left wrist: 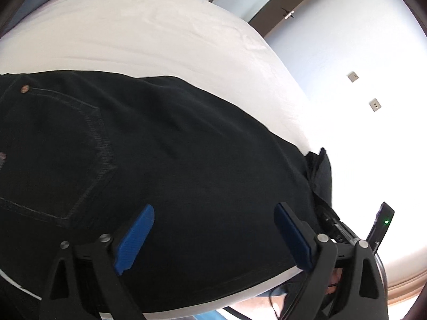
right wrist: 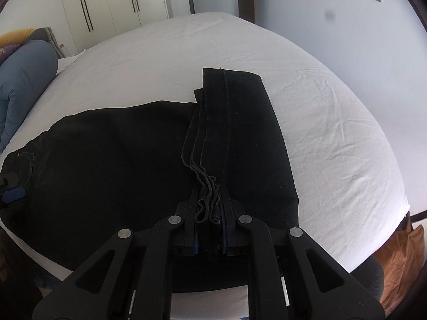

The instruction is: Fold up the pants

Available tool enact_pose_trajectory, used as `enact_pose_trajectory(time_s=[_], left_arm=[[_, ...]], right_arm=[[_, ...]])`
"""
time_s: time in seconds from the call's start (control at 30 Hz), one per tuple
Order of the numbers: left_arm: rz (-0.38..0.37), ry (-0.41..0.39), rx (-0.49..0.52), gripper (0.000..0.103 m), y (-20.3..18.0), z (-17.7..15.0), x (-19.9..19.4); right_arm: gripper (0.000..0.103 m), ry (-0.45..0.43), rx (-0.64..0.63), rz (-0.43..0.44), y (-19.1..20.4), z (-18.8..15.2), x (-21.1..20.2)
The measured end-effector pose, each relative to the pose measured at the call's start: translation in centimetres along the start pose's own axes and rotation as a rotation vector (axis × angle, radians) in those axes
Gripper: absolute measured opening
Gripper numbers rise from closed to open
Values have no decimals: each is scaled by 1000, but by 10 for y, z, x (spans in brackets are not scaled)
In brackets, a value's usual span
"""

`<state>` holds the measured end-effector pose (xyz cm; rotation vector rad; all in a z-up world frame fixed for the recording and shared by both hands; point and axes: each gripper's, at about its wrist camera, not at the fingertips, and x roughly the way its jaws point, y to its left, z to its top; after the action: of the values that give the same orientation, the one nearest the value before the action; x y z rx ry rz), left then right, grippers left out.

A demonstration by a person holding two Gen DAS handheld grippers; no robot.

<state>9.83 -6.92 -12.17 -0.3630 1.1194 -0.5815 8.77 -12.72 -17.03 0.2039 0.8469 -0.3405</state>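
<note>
right wrist: right tongs (right wrist: 209,224) clamp pants (right wrist: 106,154) hems; left tongs (left wrist: 213,237) wide.

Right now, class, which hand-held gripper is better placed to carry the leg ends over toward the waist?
The right hand-held gripper: it is shut on the pants at the stacked leg hems. The left hand-held gripper hovers open over the seat.

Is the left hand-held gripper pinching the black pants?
No, the left hand-held gripper has its blue fingers spread wide apart above the black pants, gripping nothing.
</note>
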Motion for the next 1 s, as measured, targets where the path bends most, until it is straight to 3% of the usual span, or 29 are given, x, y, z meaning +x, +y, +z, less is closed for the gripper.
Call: enact_pose_trajectory(time_s=[0.13,0.23,0.4,0.67,0.73,0.77,0.8,0.83,0.9,1.0], left_arm=[[-71,74,38,93,-44,13,29],[-144,141,36,93,-72,23,53],[-201,240,11,93,-107,27,95],[-248,321,-65,94,-124,27,133],[-263,321,-77,90,-123,30,136],[-268,321,-84,77,-123,33,136],[-275,329,-90,56,-122,35,137],[-275,340,-91,46,-121,36,138],[-265,332,-68,13,-121,40,135],[-263,309,-35,9,-116,46,121]], right_arm=[[10,-36,-95,-46,7,-6,2],[10,-85,-130,-62,9,-11,-17],[10,-139,-236,-93,22,-25,-51],[10,-157,-306,-83,42,-47,-75],[10,-159,-320,-74,46,-47,-79],[10,-159,-326,-68,47,-48,-81],[10,-160,-334,-65,50,-51,-85],[10,-160,-344,-62,51,-49,-90],[10,-165,-368,-58,53,-51,-94],[10,-171,-407,-50,59,-53,-104]])
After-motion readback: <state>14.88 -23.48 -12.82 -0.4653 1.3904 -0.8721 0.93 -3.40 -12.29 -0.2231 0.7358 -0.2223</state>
